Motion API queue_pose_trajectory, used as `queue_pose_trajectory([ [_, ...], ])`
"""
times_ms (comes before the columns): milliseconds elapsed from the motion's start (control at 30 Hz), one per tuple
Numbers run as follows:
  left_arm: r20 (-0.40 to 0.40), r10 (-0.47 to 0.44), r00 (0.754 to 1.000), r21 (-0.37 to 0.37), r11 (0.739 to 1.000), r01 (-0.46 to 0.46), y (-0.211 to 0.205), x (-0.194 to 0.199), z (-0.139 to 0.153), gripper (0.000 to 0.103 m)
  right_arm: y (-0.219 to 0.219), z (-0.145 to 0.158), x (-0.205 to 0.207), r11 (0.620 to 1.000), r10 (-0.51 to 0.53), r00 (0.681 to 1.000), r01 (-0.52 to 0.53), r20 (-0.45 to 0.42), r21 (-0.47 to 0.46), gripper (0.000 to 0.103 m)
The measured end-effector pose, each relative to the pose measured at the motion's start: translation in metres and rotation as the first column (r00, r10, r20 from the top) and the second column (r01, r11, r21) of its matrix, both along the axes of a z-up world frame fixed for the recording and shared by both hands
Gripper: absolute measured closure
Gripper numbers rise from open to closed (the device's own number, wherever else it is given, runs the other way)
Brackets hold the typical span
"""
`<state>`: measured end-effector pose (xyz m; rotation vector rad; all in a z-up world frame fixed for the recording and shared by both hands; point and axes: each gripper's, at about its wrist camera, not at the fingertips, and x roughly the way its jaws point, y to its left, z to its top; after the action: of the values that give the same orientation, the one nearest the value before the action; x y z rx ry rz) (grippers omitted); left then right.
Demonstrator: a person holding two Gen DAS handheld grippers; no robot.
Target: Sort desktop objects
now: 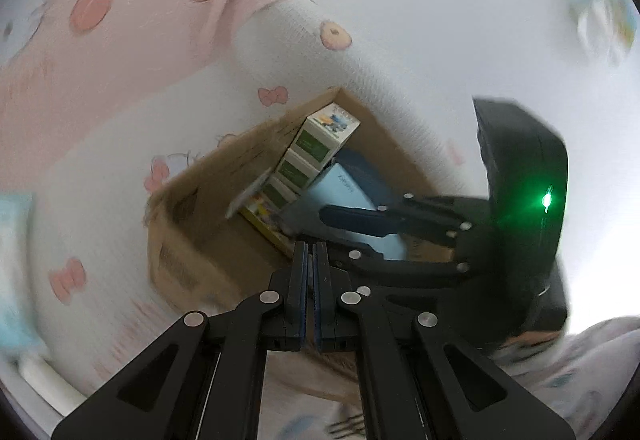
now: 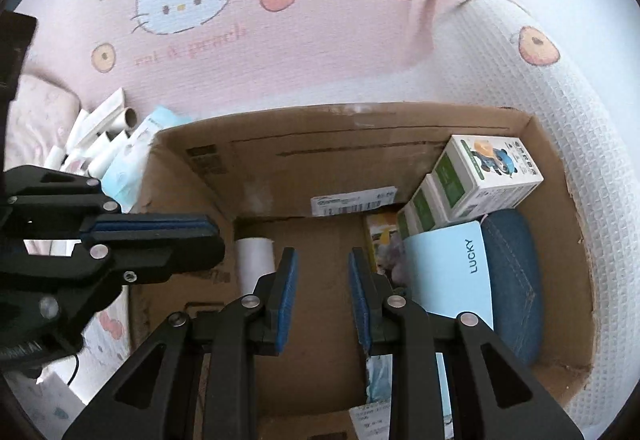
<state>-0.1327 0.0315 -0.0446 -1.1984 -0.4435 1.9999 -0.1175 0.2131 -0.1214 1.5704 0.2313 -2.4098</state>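
Observation:
An open cardboard box (image 2: 280, 168) lies on a pink and white cartoon-print blanket (image 2: 280, 52). Inside it are white and green cartons (image 2: 486, 176), a light blue "LUCKY" notebook (image 2: 452, 272), a denim pouch (image 2: 516, 280), a yellow packet (image 2: 380, 236) and a white roll (image 2: 254, 260). My right gripper (image 2: 322, 254) hangs above the box, pointing steeply down, its jaws a narrow gap apart with nothing between them. My left gripper (image 1: 311, 252) is shut and empty, over the box's near corner (image 1: 188, 252). It also shows in the right wrist view, left gripper (image 2: 212, 240), beside the box's left wall.
Left of the box, white tubes (image 2: 100, 136) and light blue packets (image 2: 132, 168) lie in a heap on the blanket. A folded pink cloth (image 2: 36, 112) sits at the far left. The blanket's white waffle part (image 2: 560, 120) wraps around the box's right side.

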Motion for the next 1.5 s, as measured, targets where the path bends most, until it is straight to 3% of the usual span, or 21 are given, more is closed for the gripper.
queue_pose_trajectory([
  [33,-0.016,0.03,0.999,0.004,1.0,-0.03,-0.008,0.006,0.002,0.103,-0.004,0.001,0.003,1.0,0.016,1.0,-0.016,-0.017,0.006,0.081],
  [133,-0.076,0.122,0.99,-0.089,0.988,-0.129,-0.03,0.025,0.005,0.103,-0.019,0.018,0.018,0.999,0.028,0.993,-0.023,-0.116,0.038,0.081],
  [200,-0.065,0.162,0.985,-0.115,0.979,-0.169,-0.045,0.034,0.001,0.103,-0.028,0.032,0.027,0.998,0.047,0.981,-0.037,-0.188,0.057,0.081],
  [367,0.064,0.281,0.958,-0.017,0.96,-0.28,-0.089,0.051,-0.019,0.103,-0.06,0.056,0.055,0.988,0.147,0.929,-0.121,-0.338,0.097,0.081],
  [467,0.072,0.362,0.929,-0.03,0.932,-0.361,-0.111,0.066,-0.026,0.103,-0.077,0.06,0.07,0.976,0.219,0.904,-0.203,-0.368,0.083,0.081],
  [633,0.027,0.491,0.871,-0.159,0.862,-0.481,-0.136,0.09,-0.042,0.103,-0.114,0.056,0.093,0.916,0.389,0.829,-0.395,-0.402,0.071,0.081],
  [733,0.052,0.518,0.854,-0.173,0.847,-0.503,-0.15,0.101,-0.055,0.103,-0.137,0.041,0.104,0.858,0.494,0.77,-0.507,-0.404,0.084,0.081],
  [833,0.074,0.542,0.837,-0.178,0.833,-0.523,-0.158,0.106,-0.063,0.103,-0.154,0.026,0.11,0.825,0.538,0.738,-0.561,-0.406,0.074,0.081],
  [967,0.086,0.563,0.822,-0.199,0.818,-0.539,-0.165,0.107,-0.075,0.103,-0.165,0.005,0.108,0.82,0.534,0.762,-0.573,-0.365,0.004,0.081],
  [1100,0.024,0.604,0.797,-0.368,0.746,-0.555,-0.162,0.103,-0.087,0.099,-0.177,-0.024,0.114,0.815,0.533,0.755,-0.579,-0.382,-0.006,0.08],
  [1200,0.065,0.586,0.808,-0.371,0.766,-0.526,-0.163,0.1,-0.097,0.09,-0.184,-0.046,0.116,0.807,0.541,0.773,-0.589,-0.332,-0.056,0.08],
  [1267,0.113,0.585,0.803,-0.329,0.785,-0.525,-0.165,0.099,-0.102,0.063,-0.189,-0.06,0.119,0.798,0.554,0.775,-0.598,-0.304,-0.071,0.08],
  [1333,0.144,0.609,0.78,-0.312,0.776,-0.548,-0.168,0.097,-0.108,0.05,-0.193,-0.072,0.121,0.798,0.556,0.777,-0.598,-0.295,-0.069,0.08],
  [1433,0.18,0.635,0.751,-0.315,0.761,-0.567,-0.172,0.097,-0.119,0.05,-0.195,-0.089,0.119,0.808,0.543,0.795,-0.582,-0.27,-0.093,0.075],
  [1500,0.219,0.642,0.735,-0.313,0.76,-0.57,-0.175,0.096,-0.129,0.05,-0.195,-0.097,0.116,0.817,0.527,0.813,-0.565,-0.248,-0.118,0.057],
])
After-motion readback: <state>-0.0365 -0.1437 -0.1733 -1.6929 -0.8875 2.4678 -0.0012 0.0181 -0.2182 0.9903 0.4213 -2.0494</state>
